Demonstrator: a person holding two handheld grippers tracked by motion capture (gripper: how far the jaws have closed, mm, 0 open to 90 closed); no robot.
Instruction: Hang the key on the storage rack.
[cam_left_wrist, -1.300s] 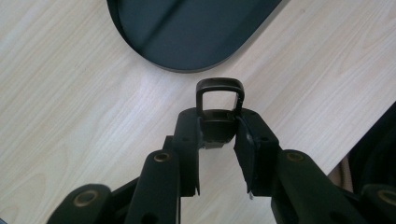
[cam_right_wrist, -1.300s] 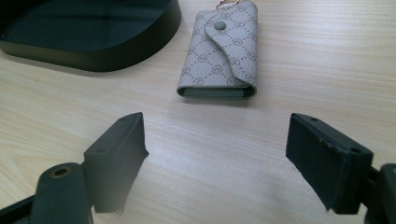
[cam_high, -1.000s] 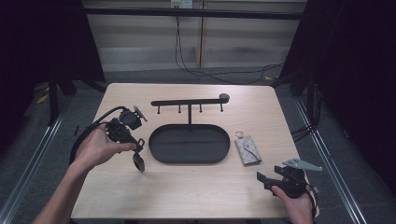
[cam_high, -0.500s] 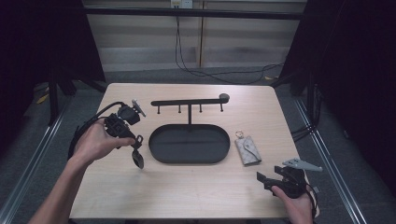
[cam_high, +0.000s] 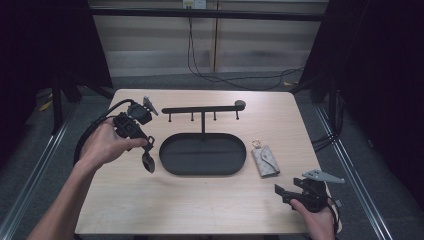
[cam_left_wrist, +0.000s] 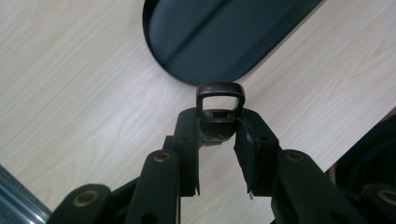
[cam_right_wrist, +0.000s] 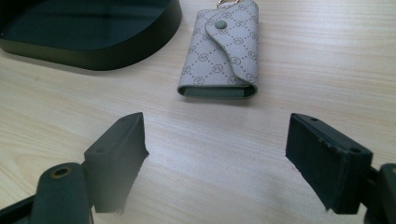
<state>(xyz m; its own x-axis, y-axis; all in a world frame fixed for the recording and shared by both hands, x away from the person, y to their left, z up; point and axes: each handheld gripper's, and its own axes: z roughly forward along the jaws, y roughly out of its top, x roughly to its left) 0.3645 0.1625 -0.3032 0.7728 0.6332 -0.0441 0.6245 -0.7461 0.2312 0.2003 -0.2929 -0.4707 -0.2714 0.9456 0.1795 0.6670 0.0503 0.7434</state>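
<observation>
light: bright tabletop (cam_high: 200, 200), dark surroundings | glare: soft sheen on tray (cam_left_wrist: 224, 32) | blur: near gripper views' bottom edges

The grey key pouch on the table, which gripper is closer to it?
Right. The right gripper sits just on the person's side of the key pouch, jaws open toward it. The left gripper is across the black tray, holding a small key.

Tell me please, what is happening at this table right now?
A person holds tongs in each hand. The left tongs are shut on a small dark item with a metal loop, held above the table beside the oval black tray. The right tongs are open near the table's front edge, facing a patterned key pouch that lies beside the tray. A rack with hooks stands over the tray.
</observation>
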